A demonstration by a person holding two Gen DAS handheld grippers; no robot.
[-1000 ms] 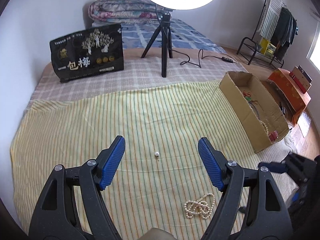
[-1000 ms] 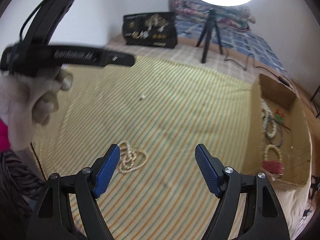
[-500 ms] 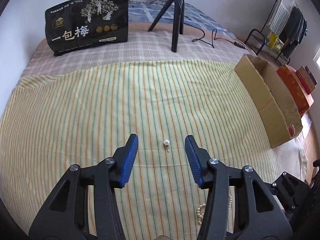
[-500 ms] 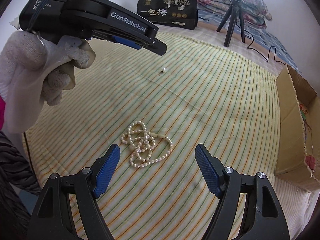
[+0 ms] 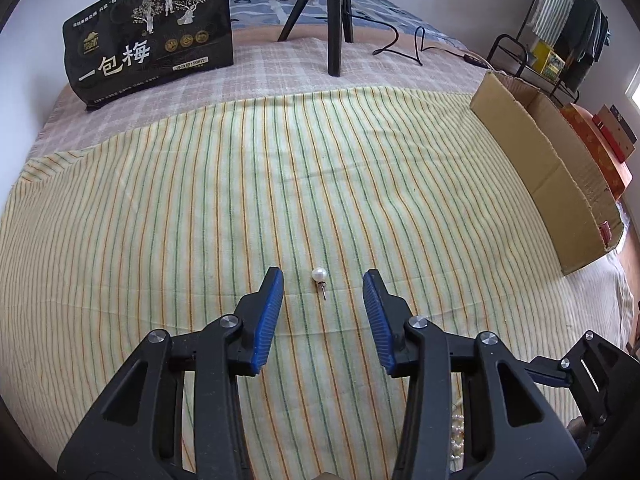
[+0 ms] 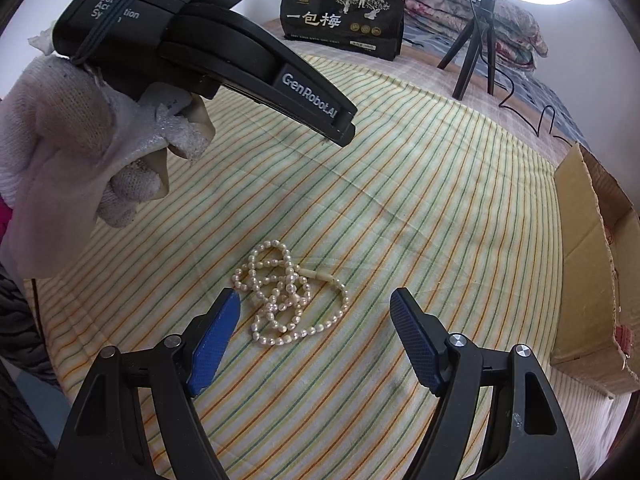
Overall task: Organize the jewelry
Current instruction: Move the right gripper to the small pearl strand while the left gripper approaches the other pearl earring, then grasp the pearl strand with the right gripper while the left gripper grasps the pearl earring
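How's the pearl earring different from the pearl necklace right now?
The pearl earring is one bead on a thin metal post; the pearl necklace is many small beads heaped in tangled loops. The earring lies between the closing left gripper; the necklace sits before the wide-open right gripper. Both rest untouched on the striped cloth.

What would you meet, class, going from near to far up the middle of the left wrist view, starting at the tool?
Left tool → pearl earring → striped cloth → checked blanket → tripod.
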